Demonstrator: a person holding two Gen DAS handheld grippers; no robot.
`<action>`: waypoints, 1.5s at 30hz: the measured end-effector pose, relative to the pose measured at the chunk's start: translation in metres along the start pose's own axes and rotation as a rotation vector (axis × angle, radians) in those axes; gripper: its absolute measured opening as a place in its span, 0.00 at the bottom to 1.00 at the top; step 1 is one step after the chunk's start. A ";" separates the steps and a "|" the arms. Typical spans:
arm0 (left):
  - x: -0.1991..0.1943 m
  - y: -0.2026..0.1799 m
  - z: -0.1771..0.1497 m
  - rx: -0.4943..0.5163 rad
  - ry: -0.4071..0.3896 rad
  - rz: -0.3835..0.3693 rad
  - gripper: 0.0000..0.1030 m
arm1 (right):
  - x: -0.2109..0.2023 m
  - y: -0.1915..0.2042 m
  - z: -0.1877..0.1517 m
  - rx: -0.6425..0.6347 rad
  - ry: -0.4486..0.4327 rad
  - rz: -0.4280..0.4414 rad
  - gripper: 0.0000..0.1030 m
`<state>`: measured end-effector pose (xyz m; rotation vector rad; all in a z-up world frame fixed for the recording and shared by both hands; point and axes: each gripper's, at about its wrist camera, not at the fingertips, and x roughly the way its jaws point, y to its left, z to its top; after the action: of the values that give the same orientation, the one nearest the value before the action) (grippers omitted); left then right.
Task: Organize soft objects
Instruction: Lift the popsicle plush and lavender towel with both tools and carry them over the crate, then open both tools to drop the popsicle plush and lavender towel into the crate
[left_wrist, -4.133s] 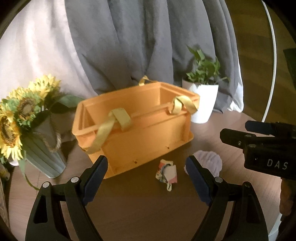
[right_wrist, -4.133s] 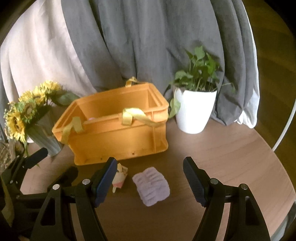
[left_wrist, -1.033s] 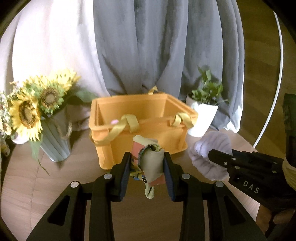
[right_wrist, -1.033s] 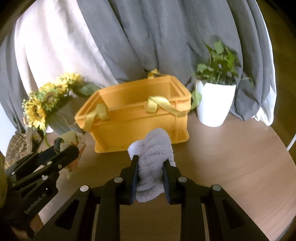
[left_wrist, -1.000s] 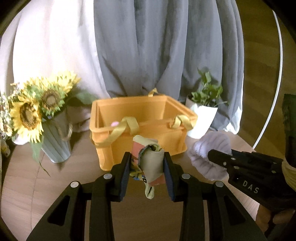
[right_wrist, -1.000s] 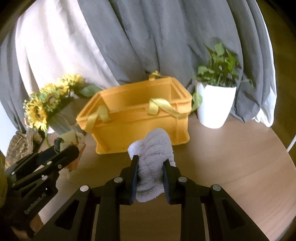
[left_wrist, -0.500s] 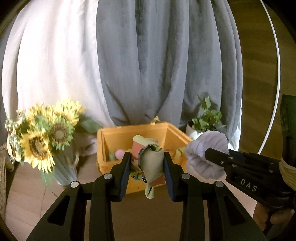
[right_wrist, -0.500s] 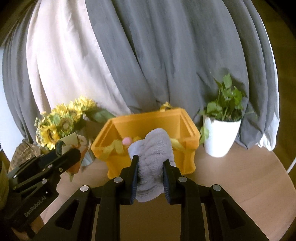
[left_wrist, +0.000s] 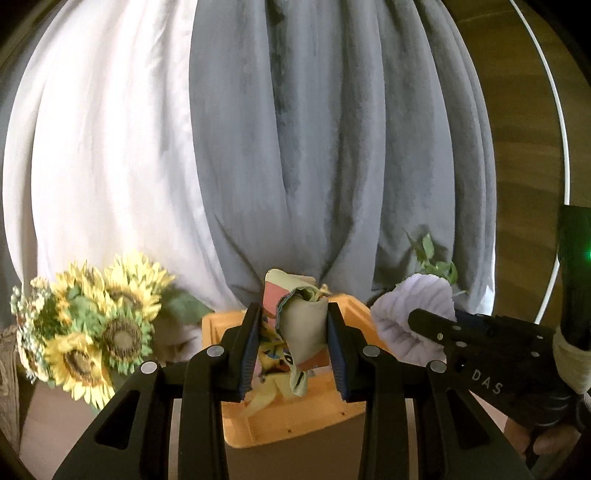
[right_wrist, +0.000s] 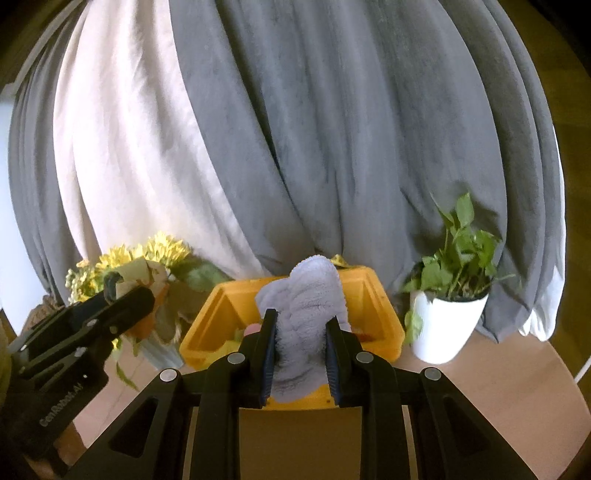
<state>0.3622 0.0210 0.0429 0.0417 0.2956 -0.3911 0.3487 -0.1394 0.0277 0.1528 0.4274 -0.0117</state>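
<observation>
With the patterned cloth (left_wrist: 301, 328) clamped in the left gripper (left_wrist: 293, 354) and the lilac towel (right_wrist: 303, 321) clamped in the right gripper (right_wrist: 301, 354), the orange crate (right_wrist: 373, 291) is seen directly ahead of and below both.

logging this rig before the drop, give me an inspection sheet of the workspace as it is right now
Surface: round wooden table.
Job's things: orange crate with some items inside; patterned cloth; lilac towel.
Clutter: sunflower bouquet; potted plant.
Grippers: left gripper shut on the patterned cloth, right gripper shut on the lilac towel, both raised before the crate.
Cables: nothing seen.
Surroundings: grey and white curtains.
</observation>
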 end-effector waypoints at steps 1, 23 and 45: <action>0.003 0.000 0.002 0.004 -0.005 0.007 0.33 | 0.003 -0.001 0.002 -0.002 -0.003 -0.001 0.24; 0.098 0.018 0.004 0.002 0.093 0.093 0.33 | 0.087 -0.019 0.027 -0.027 0.023 0.017 0.24; 0.189 0.035 -0.034 -0.012 0.322 0.100 0.35 | 0.178 -0.033 0.010 -0.072 0.213 -0.018 0.26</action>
<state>0.5333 -0.0135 -0.0452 0.1081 0.6112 -0.2821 0.5136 -0.1695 -0.0416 0.0797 0.6409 0.0018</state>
